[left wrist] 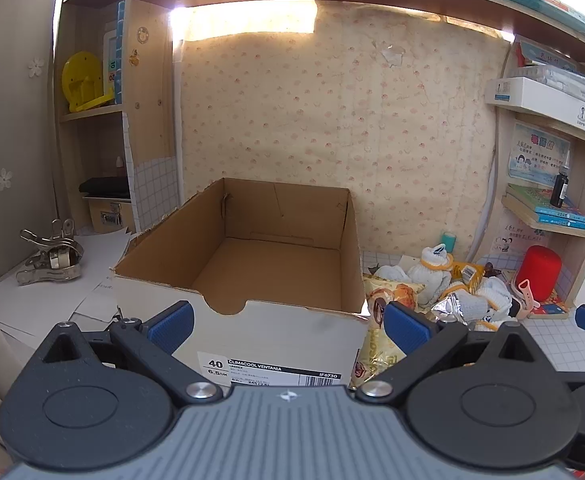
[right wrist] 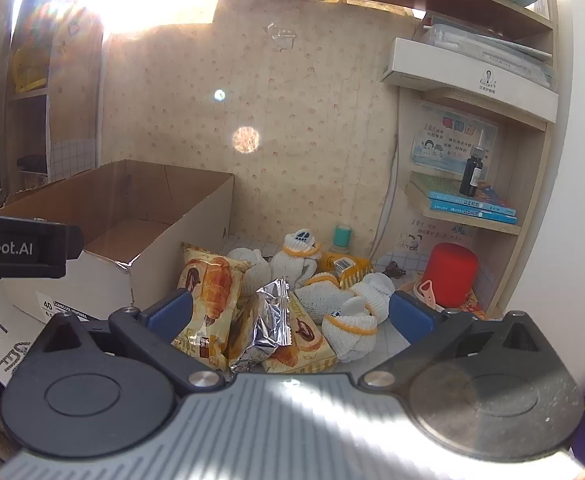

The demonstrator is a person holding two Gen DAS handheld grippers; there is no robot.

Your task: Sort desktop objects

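Observation:
An open, empty cardboard shoebox [left wrist: 344, 252] stands on the desk; it also shows in the right wrist view [right wrist: 212, 208]. To its right lies a pile: croissant snack packs [right wrist: 208, 284], a silver foil pack [right wrist: 270, 316], white gloves with orange cuffs [right wrist: 344, 320] and a yellow packet [right wrist: 344, 266]. My left gripper [left wrist: 288, 322] is open and empty in front of the box. My right gripper [right wrist: 290, 314] is open and empty, just before the pile. The pile also shows in the left wrist view [left wrist: 436, 280].
A red cylinder [right wrist: 450, 272] and a pink strap [right wrist: 426, 290] stand at the right by shelves with books and a dark bottle [right wrist: 472, 174]. A small teal jar [right wrist: 342, 236] is at the wall. Metal clips [left wrist: 50, 260] lie on papers left of the box.

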